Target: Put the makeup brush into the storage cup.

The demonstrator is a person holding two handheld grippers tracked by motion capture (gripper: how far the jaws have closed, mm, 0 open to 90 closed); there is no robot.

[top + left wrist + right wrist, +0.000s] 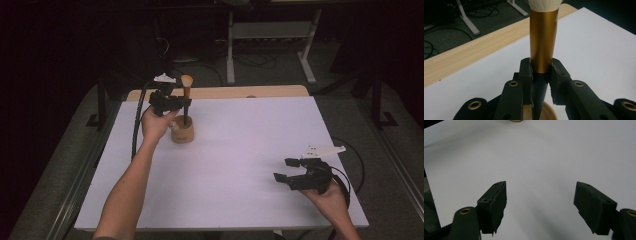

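Two claws, one brush, one wooden cup. High view: left claw (184, 102) upper left of frame, clamped on the brush (186, 95) standing upright in the cup (182, 132), likely to guide it straight. Right claw (289, 169) lower right, jaws apart, idle above the table (240, 150).

Left gripper view: pads (527, 72) pinch the brush where gold ferrule meets black handle.

Right gripper view: jaws wide apart, nothing between.
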